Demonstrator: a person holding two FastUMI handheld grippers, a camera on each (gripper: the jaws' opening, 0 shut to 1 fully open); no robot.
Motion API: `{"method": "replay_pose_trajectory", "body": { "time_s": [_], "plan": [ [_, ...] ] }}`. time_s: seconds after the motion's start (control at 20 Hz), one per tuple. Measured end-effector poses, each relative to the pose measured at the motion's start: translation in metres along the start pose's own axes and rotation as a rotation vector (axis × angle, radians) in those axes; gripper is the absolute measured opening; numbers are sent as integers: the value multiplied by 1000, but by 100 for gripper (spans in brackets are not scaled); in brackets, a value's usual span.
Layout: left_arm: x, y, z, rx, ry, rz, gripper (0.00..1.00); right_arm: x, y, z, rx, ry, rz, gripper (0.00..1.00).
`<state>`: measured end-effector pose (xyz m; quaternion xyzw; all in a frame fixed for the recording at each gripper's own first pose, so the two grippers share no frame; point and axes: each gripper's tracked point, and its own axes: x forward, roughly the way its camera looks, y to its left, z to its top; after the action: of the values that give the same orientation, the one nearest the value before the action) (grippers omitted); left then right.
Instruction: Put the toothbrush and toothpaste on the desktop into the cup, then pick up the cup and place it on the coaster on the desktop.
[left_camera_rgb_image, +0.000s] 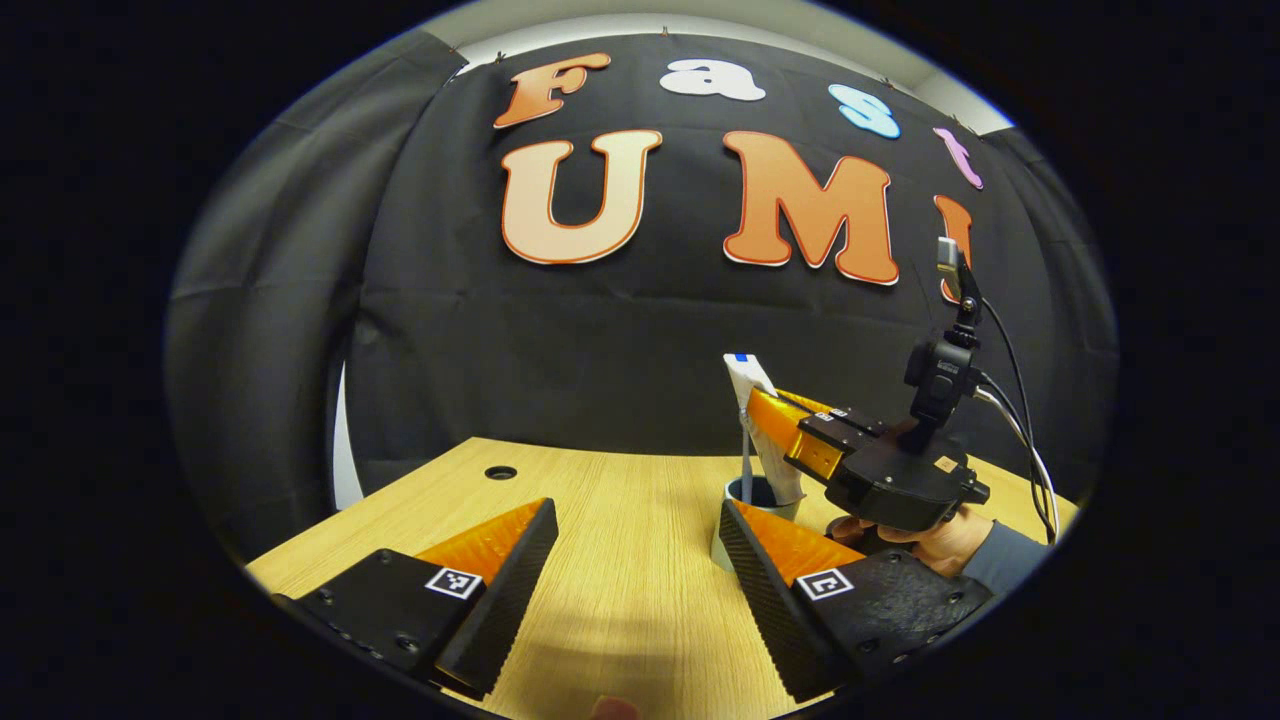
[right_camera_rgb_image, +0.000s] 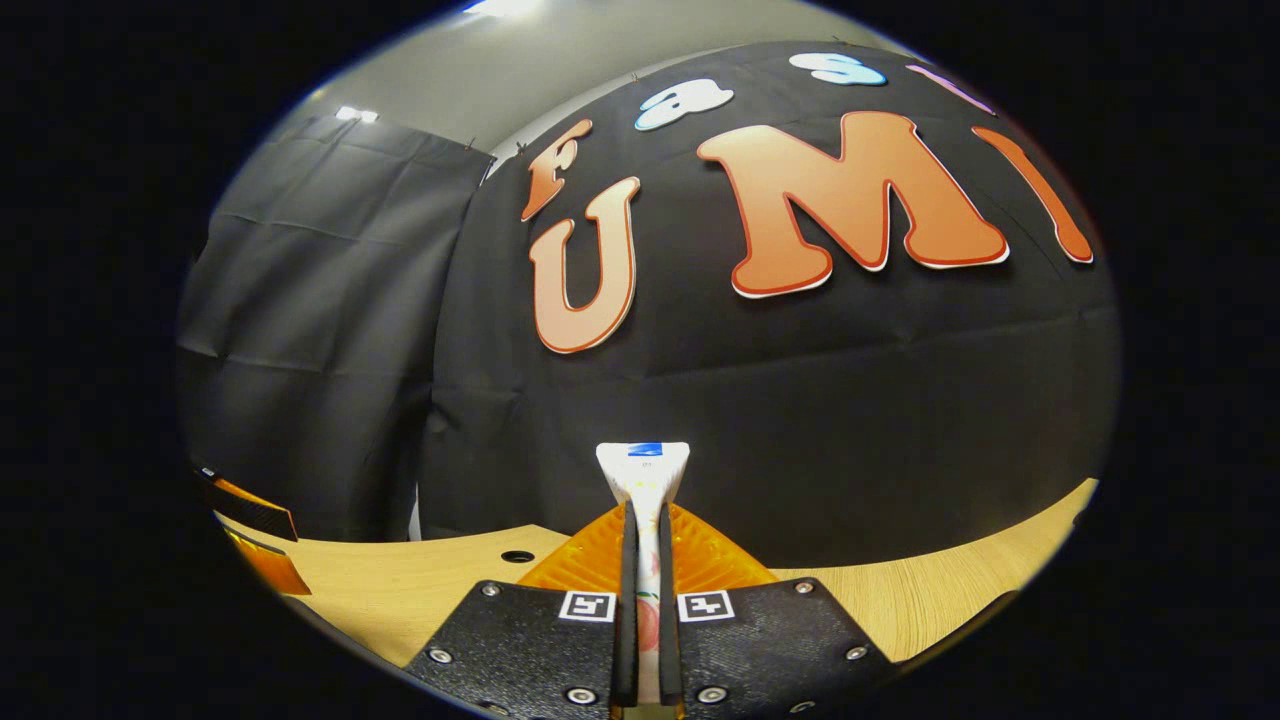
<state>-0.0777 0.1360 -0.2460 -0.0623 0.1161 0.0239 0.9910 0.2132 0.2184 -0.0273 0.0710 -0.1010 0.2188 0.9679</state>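
In the left gripper view a pale cup (left_camera_rgb_image: 765, 492) stands on the wooden desk (left_camera_rgb_image: 620, 500), partly behind my own right finger. A thin pale stem, apparently the toothbrush (left_camera_rgb_image: 745, 455), rises from it. Over the cup the right gripper (left_camera_rgb_image: 768, 408) holds a white toothpaste tube (left_camera_rgb_image: 752, 378), tilted, with its lower end at the cup's mouth. In the right gripper view the tube (right_camera_rgb_image: 645, 475) stands upright, and the right gripper (right_camera_rgb_image: 645, 545) is shut on it. My left gripper (left_camera_rgb_image: 635, 560) is open just left of the cup, with nothing between its fingers.
A hand and grey sleeve (left_camera_rgb_image: 945, 548) hold the right gripper at the desk's right side. A round cable hole (left_camera_rgb_image: 500, 472) lies at the desk's far left edge. The black cloth wall stands right behind the desk. The left gripper's edge (right_camera_rgb_image: 255, 520) shows at far left.
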Motion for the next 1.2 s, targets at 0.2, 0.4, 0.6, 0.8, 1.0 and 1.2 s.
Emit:
{"method": "replay_pose_trajectory", "body": {
  "time_s": [0.2,0.4,0.6,0.8,1.0,1.2],
  "plan": [
    [5,0,-8,-11,29,-3,98,2,-3,-5,5,-3,-11,9],
    [4,-2,-12,-27,40,-7,98,4,-4,-11,5,22,-17,9],
    [7,-18,-19,-35,76,-36,98,-16,-11,-22,-19,100,-30,11],
    [9,-34,-26,-32,121,-62,98,-39,-13,-34,-72,181,-7,13],
    [15,-55,-25,13,142,-79,98,-57,-29,-9,-100,161,-27,16],
    [26,-75,-24,33,169,-118,98,-80,-44,29,-135,128,-51,21]
  ]
}}
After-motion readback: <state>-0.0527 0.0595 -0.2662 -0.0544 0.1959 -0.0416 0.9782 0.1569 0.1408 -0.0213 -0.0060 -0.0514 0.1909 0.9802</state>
